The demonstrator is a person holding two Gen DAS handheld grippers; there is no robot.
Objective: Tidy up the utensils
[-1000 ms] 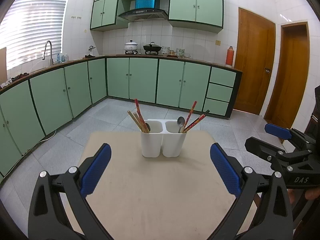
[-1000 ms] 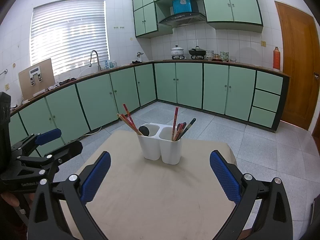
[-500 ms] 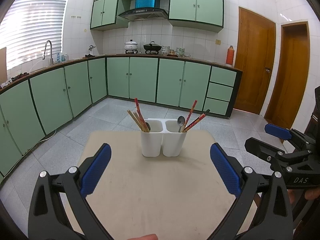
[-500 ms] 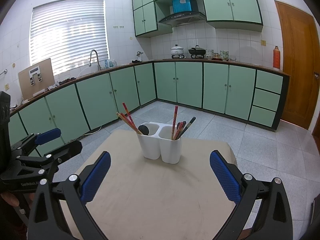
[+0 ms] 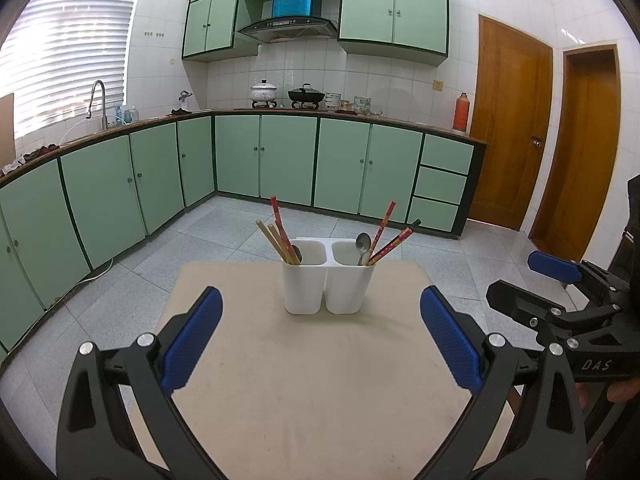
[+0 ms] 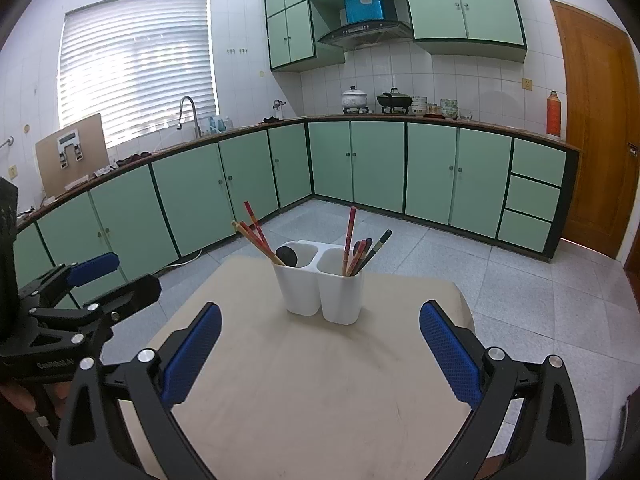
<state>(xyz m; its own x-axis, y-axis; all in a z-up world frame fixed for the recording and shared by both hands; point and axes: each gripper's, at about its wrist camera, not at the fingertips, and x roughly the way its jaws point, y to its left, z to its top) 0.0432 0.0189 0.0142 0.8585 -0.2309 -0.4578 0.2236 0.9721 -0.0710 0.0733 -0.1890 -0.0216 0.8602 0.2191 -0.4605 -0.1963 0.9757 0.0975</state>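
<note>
Claws: my left claw (image 5: 320, 336) and right claw (image 6: 320, 340) both spread wide, empty | white two-compartment plastic utensil holder (image 5: 328, 280) upright on beige tabletop (image 5: 320, 380) | red chopsticks (image 6: 350, 240) in both compartments

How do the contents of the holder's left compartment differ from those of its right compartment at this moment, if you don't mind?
The left compartment holds pale wooden chopsticks plus a red one, all leaning left; the right compartment holds red patterned chopsticks and a dark one, leaning right. The left spoon is dark; the right spoon is shiny metal. Both are white and joined, each mixing chopsticks with a spoon.
</note>
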